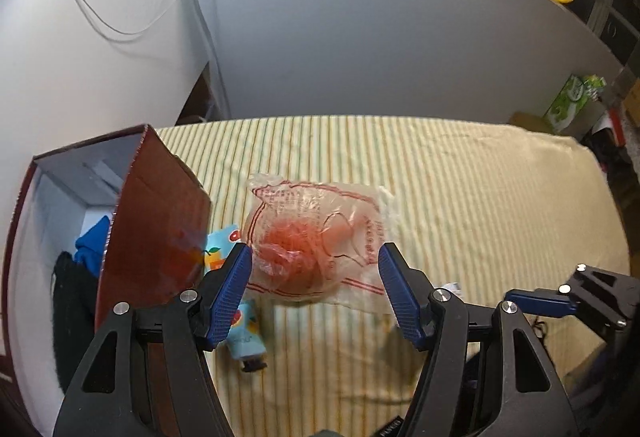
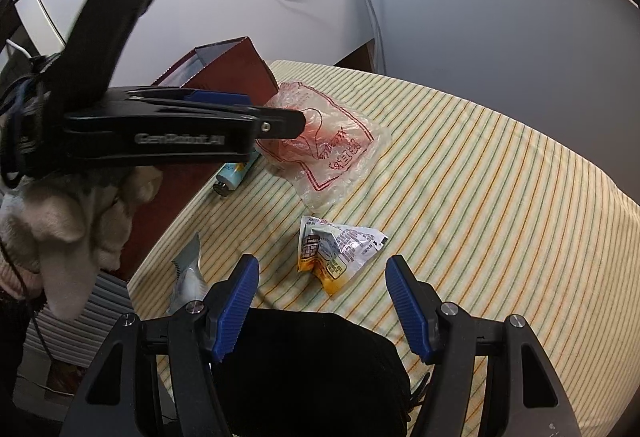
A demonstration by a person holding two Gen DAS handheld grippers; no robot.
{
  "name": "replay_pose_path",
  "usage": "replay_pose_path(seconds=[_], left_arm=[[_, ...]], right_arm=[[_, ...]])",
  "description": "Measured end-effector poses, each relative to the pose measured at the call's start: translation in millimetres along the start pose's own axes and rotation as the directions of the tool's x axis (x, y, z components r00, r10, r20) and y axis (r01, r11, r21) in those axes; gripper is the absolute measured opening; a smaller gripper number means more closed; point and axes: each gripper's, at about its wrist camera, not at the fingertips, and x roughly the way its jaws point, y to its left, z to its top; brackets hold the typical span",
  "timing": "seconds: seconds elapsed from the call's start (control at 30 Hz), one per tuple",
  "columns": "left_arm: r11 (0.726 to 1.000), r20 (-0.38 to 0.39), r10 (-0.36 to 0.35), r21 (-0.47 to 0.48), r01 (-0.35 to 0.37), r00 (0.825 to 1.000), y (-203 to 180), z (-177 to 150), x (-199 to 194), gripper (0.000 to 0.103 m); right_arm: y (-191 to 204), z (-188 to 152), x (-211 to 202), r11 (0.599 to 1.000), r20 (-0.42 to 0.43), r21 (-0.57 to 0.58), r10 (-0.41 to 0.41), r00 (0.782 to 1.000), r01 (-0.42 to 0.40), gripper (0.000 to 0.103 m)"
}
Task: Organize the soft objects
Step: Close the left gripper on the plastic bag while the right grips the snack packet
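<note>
The left gripper (image 1: 316,269) stands open above the clear plastic bag (image 1: 316,233), nothing between its blue pads; the bag, printed in red with a reddish bundle inside, lies on the cloth just right of the red box (image 1: 160,221). The right gripper (image 2: 322,297) is also open and empty, poised over a black fabric item (image 2: 312,365) at the near edge, with a crumpled snack wrapper (image 2: 336,253) just beyond its fingertips.

Hazards, as judged from this position:

1. Thin film. The bag is slack and slippery. A pinch on the film alone may slide off or tear it, and the contents could spill. Cause: closing too high, clear of the bundle.
2. Adjacent tube. A light blue tube (image 1: 244,337) lies touching or just beside the bag's left edge, against the box wall. A low approach may catch or roll it.
3. Box wall. The left finger works close to the box's right wall; contact could shove the box.
4. Cloth. A deep pinch may gather the tablecloth (image 1: 460,197) with the bag and drag other items.
5. Arm crossing. Both grippers work near each other; a lift toward the box may bring them into contact.

Surface: a table under a pale cloth with thin yellow and green stripes, slightly wrinkled. A small white packet (image 2: 188,277) lies near the left edge. The box already holds blue (image 1: 94,241) and black (image 1: 72,309) soft items.

Room: a grey partition (image 1: 380,29) stands behind the table, white cables (image 1: 120,21) hang on the wall, and a green carton (image 1: 572,97) sits far right.
</note>
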Motion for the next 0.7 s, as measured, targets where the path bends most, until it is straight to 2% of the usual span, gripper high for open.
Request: replay_pose_path(seconds=[0.23,0.7], left_arm=[[1.000,-0.054,-0.004,0.006,0.005,0.999,-2,1,24,0.066],[0.999,-0.065,0.028,0.019,-0.027,0.998,-1,10,44,0.066]], right_arm=[[1,3,10,1.000,-0.024,-0.011,-0.006,1.000,0.005,0.062],[12,11,34,0.995,-0.066,-0.060,-0.082,0.994,0.078,0.062]])
